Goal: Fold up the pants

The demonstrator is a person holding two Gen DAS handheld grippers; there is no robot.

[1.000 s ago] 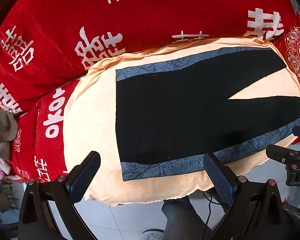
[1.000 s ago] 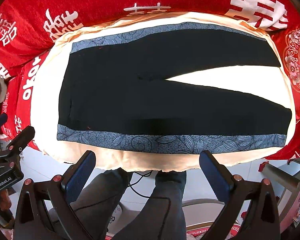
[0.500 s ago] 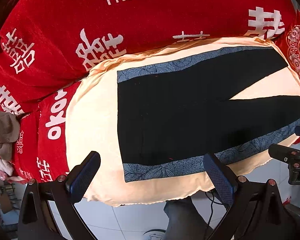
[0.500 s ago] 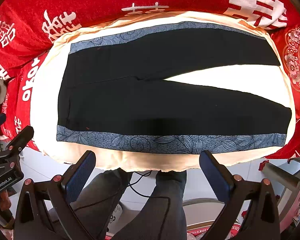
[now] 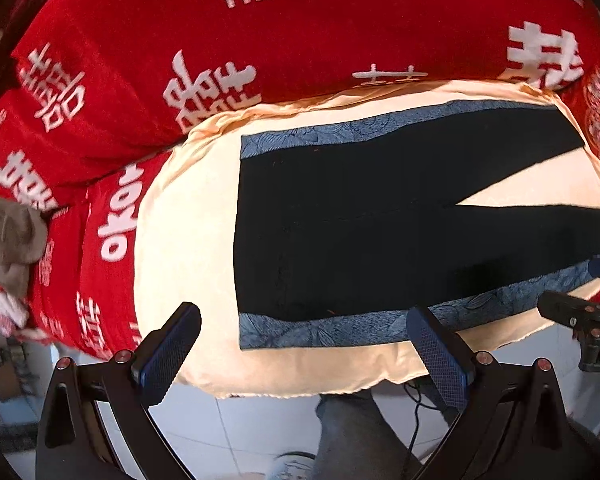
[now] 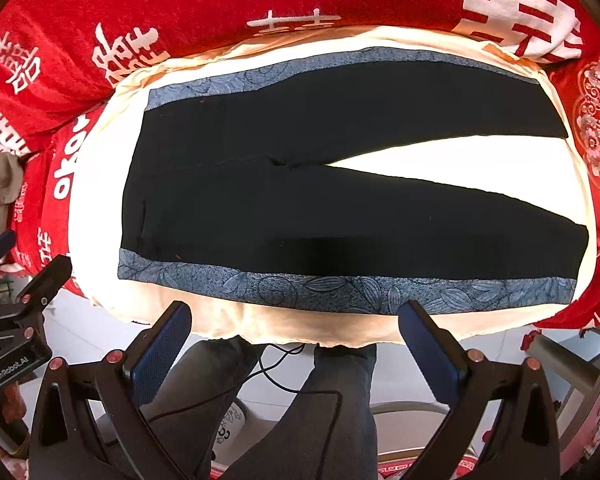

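Observation:
Black pants (image 6: 300, 184) with blue-grey patterned side stripes lie flat on a cream cloth (image 6: 96, 184), waistband at the left, the two legs spread apart toward the right. In the left wrist view the pants (image 5: 360, 232) fill the middle and right. My left gripper (image 5: 300, 332) is open and empty, held just off the cloth's near edge by the waistband corner. My right gripper (image 6: 296, 328) is open and empty, held off the near edge below the near leg's stripe.
A red blanket (image 5: 260, 48) with white characters lies under and behind the cloth. A grey-brown garment (image 5: 8, 240) sits at the far left. The person's legs (image 6: 300, 408), a cable and white floor tiles show below the surface edge.
Both grippers drifted slightly; the pants sit a little lower and closer in the left wrist view. Nothing was grasped.

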